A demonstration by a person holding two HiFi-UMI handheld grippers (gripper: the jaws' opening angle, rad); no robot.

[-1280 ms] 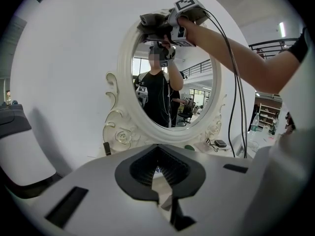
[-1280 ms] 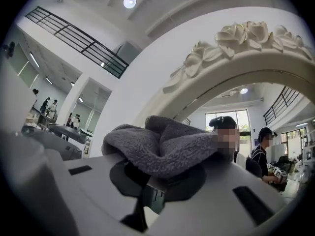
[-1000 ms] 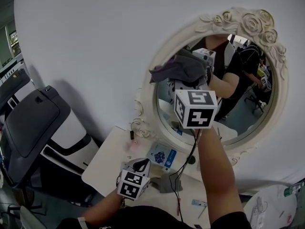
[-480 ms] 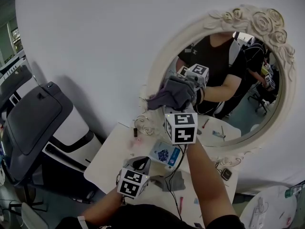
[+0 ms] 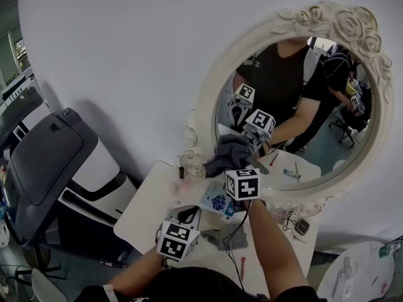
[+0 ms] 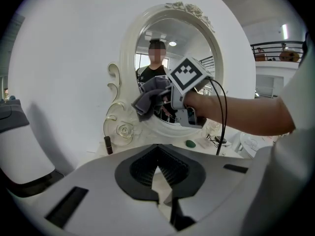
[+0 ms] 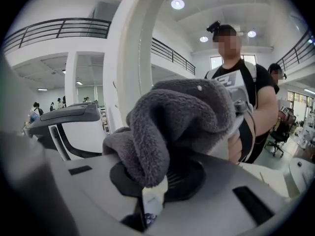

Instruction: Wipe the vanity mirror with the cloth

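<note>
**A:** Start at the right gripper (image 7: 153, 193): the jaws are clamped on a fold of the grey fleecy cloth (image 7: 177, 117), and the rest is bunched over the tips like a pad.

**B:** Sensible, that. A bunched pad gives a soft face to push against glass. It sits low on the left of the vanity mirror (image 5: 327, 131) and looks pressed to it, just inside the ornate white frame (image 5: 208, 106).

**A:** And the left gripper (image 6: 160, 188)?

**B:** Jaws pressed together, nothing in them. It hovers low over the white counter (image 5: 148, 200), well apart from the mirror. I'd say it's parked out of the wiping arm's way.

**A:** So mid-wipe, by my reckoning, working the glass near the bottom edge.
</note>
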